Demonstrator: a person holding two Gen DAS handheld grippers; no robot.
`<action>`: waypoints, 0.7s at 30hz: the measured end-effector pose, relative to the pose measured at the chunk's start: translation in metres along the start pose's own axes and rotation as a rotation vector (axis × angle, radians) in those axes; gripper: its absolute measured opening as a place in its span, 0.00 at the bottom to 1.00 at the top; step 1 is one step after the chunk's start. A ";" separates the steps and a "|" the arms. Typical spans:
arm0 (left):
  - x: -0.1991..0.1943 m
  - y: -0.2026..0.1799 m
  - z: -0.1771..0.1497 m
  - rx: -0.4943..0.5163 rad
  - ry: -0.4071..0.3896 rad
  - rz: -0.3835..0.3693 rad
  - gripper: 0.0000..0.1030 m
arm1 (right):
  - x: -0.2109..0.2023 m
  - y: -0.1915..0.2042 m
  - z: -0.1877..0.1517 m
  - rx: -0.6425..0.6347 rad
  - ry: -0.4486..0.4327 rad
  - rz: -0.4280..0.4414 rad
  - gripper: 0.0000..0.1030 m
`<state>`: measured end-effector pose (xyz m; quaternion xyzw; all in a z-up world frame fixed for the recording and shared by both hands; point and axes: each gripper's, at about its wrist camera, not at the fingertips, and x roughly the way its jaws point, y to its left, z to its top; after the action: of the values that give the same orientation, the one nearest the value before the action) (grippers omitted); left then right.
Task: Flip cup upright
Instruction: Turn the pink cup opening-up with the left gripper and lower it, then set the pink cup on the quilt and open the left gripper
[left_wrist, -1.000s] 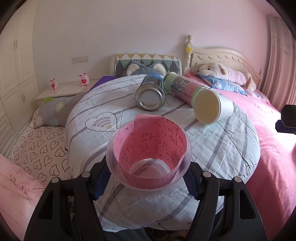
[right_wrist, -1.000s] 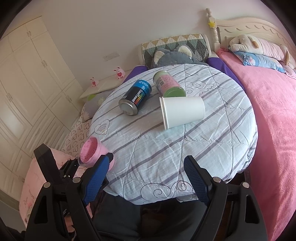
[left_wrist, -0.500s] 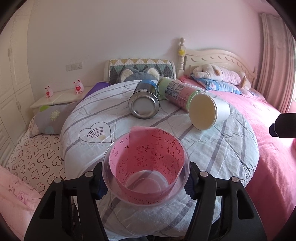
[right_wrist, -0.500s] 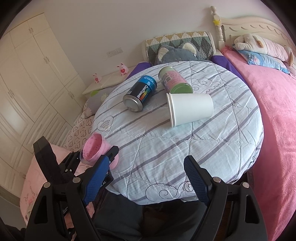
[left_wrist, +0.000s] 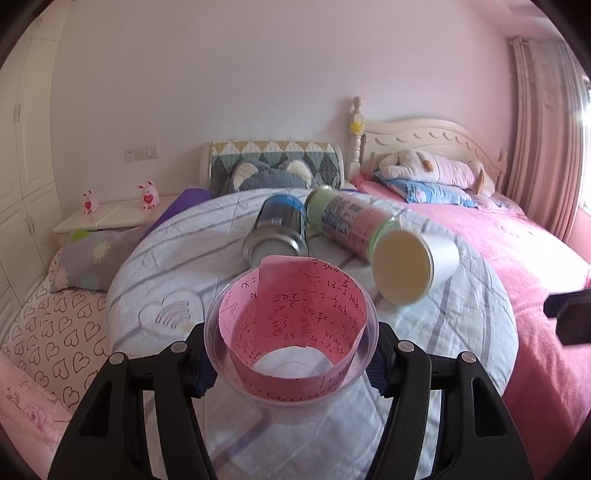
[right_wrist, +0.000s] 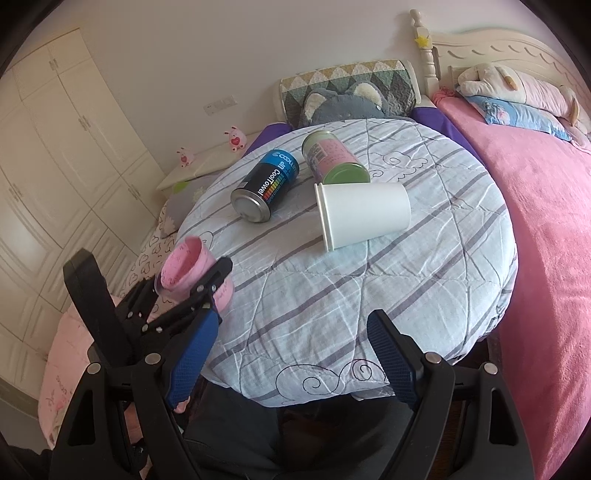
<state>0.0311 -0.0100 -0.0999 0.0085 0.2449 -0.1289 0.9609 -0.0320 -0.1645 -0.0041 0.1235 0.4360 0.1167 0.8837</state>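
Note:
My left gripper (left_wrist: 291, 365) is shut on a clear plastic cup lined with pink paper (left_wrist: 291, 332). The cup's mouth faces up and toward the camera, and it sits at the near left edge of the round table (left_wrist: 461, 317). In the right wrist view the same pink cup (right_wrist: 188, 269) is tilted between the left gripper's fingers (right_wrist: 210, 280). My right gripper (right_wrist: 291, 362) is open and empty above the table's near edge. A white paper cup (right_wrist: 362, 214) lies on its side in the middle of the table.
A blue and black can (right_wrist: 266, 192) and a green and pink can (right_wrist: 332, 158) lie on their sides beyond the white cup. A pink bed (right_wrist: 535, 221) is to the right. A nightstand (left_wrist: 107, 218) and wardrobe (right_wrist: 55, 166) stand at the left.
The left gripper has tilted and lowered with the pink cup, so the view looks flatter across the table. The right gripper has moved slightly closer to the table.

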 end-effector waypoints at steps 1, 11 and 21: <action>0.006 -0.001 0.006 0.004 -0.006 -0.001 0.62 | 0.000 -0.001 0.000 0.001 -0.001 -0.003 0.82; 0.057 -0.004 0.007 0.004 0.174 0.015 0.63 | 0.001 -0.012 0.004 0.026 -0.001 -0.021 0.82; 0.047 0.001 -0.002 -0.010 0.193 0.039 0.82 | 0.004 -0.009 0.006 0.023 0.005 -0.018 0.82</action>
<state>0.0703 -0.0199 -0.1237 0.0206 0.3367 -0.1073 0.9353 -0.0238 -0.1730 -0.0063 0.1297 0.4408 0.1039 0.8821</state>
